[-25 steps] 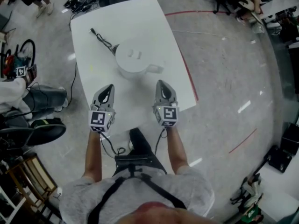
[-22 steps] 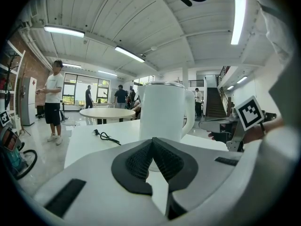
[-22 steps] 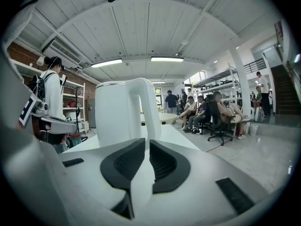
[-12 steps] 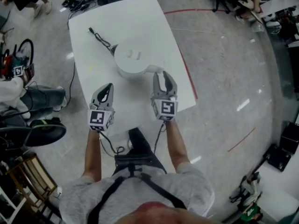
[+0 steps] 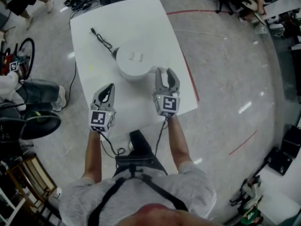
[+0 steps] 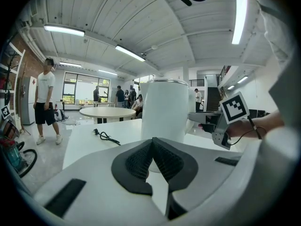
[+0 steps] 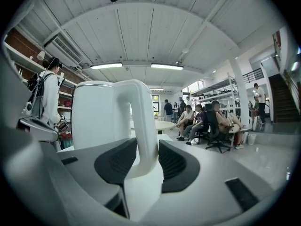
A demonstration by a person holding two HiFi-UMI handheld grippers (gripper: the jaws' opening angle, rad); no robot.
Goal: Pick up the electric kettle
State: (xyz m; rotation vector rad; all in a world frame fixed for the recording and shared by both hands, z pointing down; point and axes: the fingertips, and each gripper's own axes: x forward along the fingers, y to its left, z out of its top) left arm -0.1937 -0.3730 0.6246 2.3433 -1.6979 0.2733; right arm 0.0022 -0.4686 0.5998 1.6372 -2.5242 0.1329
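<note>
Forward went the right claw (image 5: 167,72) since a second ago, from the near part of the table (image 5: 136,22) up to the kettle (image 5: 134,62), and its jaws had just been opening from clenched to wide. In the right gripper view the kettle's white handle (image 7: 143,121) stood upright between the two dark pads (image 7: 176,166), with a sliver of gap on the right side, so the claw was released around the handle and not pressing it. The kettle body rose just beyond and to the left of the jaws. The left claw (image 5: 109,88) had kept its place near the table's near edge, clenched on nothing, well short of the kettle. Counted: one kettle, one black cord (image 5: 101,39) trailing behind it, one table, two claws.
</note>
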